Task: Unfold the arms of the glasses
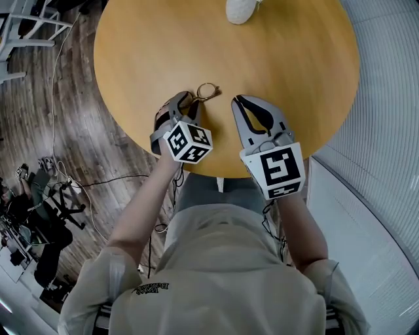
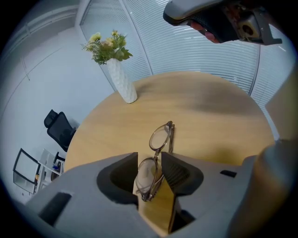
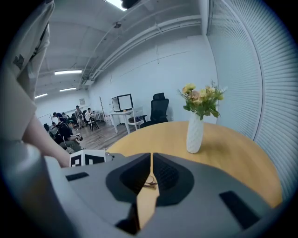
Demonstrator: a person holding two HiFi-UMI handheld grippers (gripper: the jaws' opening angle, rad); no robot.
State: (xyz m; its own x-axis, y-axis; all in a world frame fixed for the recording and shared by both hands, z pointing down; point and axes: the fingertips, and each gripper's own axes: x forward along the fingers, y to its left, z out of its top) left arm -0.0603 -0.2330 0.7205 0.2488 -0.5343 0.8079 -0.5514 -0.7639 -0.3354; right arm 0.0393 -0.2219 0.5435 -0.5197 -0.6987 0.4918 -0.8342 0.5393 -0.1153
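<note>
Thin-framed glasses (image 1: 208,91) with round lenses are at the near side of the round wooden table (image 1: 294,59). My left gripper (image 1: 190,100) is shut on them: in the left gripper view one lens (image 2: 148,174) is pinched between the jaws and the other lens (image 2: 160,137) sticks out beyond them, an arm folded along it. My right gripper (image 1: 236,101) sits just right of the glasses with its jaws together and nothing between them. In the right gripper view the glasses (image 3: 150,184) show small through the slit below the tips of my right gripper (image 3: 151,155).
A white vase (image 1: 241,9) with flowers (image 2: 108,45) stands at the table's far side. Slatted blinds (image 1: 386,131) run along the right. Cables (image 1: 65,176) trail over the wooden floor on the left, where people sit by desks and office chairs (image 3: 158,109).
</note>
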